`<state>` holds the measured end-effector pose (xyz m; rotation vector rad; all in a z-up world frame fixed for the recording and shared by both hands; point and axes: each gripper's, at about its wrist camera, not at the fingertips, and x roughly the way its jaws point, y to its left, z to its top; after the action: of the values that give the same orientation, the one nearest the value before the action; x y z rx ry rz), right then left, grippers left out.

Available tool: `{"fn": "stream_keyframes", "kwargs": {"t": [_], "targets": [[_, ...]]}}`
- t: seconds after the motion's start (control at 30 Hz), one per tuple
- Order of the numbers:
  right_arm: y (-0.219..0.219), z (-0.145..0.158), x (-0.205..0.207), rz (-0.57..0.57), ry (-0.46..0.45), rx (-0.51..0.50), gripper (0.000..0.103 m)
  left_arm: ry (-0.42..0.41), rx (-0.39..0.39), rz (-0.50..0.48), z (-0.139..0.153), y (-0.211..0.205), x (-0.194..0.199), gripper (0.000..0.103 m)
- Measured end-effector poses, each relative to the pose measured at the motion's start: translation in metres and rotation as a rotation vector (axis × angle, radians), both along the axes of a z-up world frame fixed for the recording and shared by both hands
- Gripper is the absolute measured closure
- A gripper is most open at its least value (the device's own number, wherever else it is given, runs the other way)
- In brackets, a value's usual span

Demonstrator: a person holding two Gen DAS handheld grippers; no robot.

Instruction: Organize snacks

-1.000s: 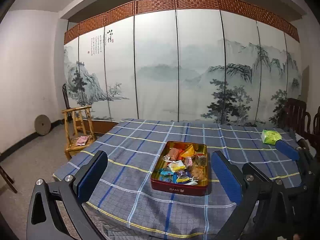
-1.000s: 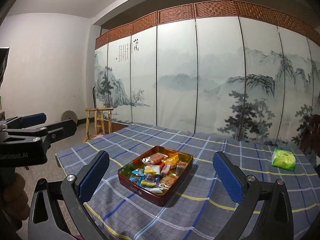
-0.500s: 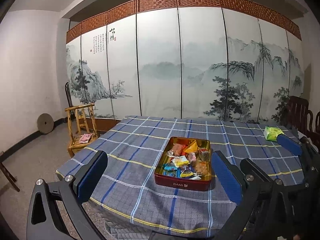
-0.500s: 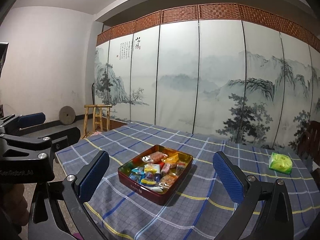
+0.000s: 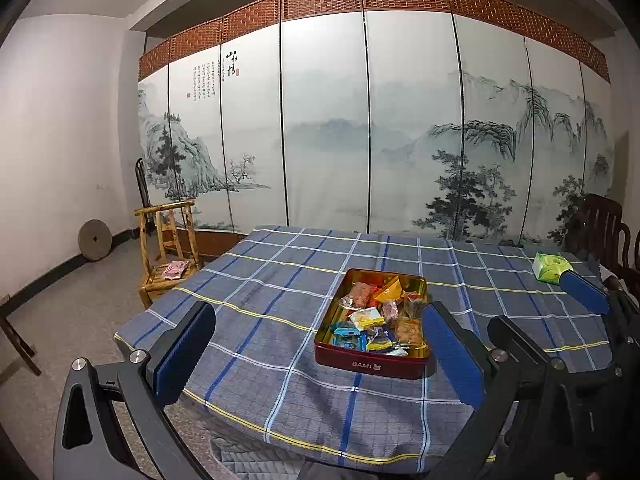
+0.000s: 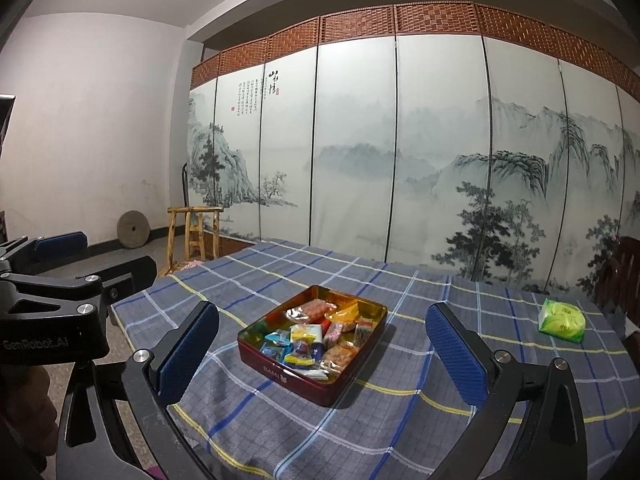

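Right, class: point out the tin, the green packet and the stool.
tin (image 6: 280,374), right wrist view, red front wall.
green packet (image 6: 562,321), right wrist view, top face.
stool (image 5: 164,212), left wrist view, top rail.

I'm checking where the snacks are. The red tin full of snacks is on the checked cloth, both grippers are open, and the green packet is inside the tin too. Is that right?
Nearly. The green packet is not in the red tin; the right wrist view shows it lying apart on the checked cloth, toward the far right. The rest holds: left gripper and right gripper are open.

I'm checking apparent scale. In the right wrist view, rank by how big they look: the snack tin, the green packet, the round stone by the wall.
1. snack tin
2. green packet
3. round stone, though it stands far farther off, so its true size is unsure.
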<state>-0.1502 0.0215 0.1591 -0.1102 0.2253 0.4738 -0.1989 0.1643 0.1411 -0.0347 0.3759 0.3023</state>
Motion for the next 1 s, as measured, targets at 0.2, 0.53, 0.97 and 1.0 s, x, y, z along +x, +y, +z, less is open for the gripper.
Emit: {"fn": "stream_keyframes", "kwargs": {"t": [0.2,0.53,0.97,1.0], "targets": [[0.0013,-0.0015,-0.0001,0.001,0.002,0.000,0.000,0.000,0.001,0.000,0.0001,-0.0001,-0.0003,0.001],[0.0012,-0.0011,-0.0001,0.001,0.004,-0.001,0.000,-0.001,0.005,0.004,0.0001,-0.0006,-0.0004,0.001],[0.0038,-0.0048,-0.0013,0.003,0.010,-0.005,0.000,0.001,0.006,0.006,-0.0018,0.0011,-0.0004,0.001],[0.0041,-0.0055,-0.0021,0.004,0.011,-0.006,0.000,0.003,0.005,0.006,-0.0025,0.0019,-0.0001,0.001]]}}
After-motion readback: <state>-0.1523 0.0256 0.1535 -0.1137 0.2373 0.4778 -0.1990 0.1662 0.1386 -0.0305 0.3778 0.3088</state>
